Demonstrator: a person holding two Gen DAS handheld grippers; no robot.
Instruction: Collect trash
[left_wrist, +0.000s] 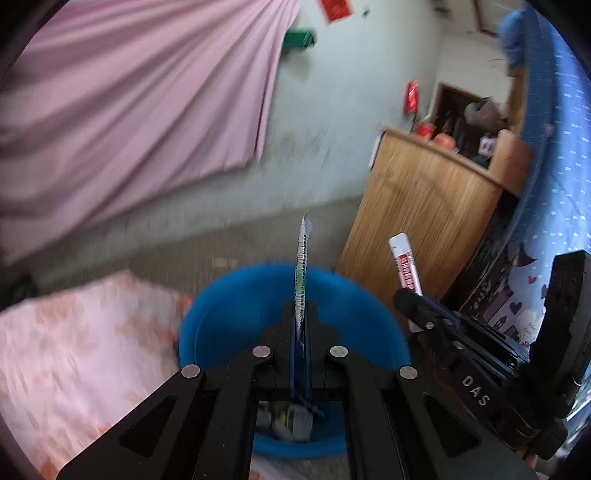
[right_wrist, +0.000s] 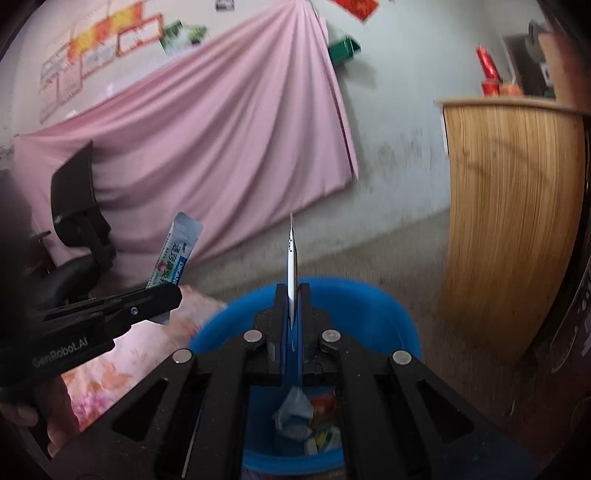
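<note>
Left gripper (left_wrist: 301, 314) jaws clamp a blue-green sachet (left_wrist: 301, 280) edge-on; right gripper (right_wrist: 293, 306) jaws pinch a red-white sachet (left_wrist: 405, 264); the round blue plastic basin (left_wrist: 236, 314) beneath is blurred, its crumpled wrappers (right_wrist: 306, 421) half hidden.

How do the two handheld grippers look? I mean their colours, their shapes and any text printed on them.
Both grippers are matte black. The left gripper and the right gripper each have angular linkage arms with triangular cut-outs, round silver pivot pins and blue pads between the fingers. Seen from the side, the left one carries the white text "GenRobot.AI"; the right one shows the letters "DAS". No cables or sleeves are visible.
</note>
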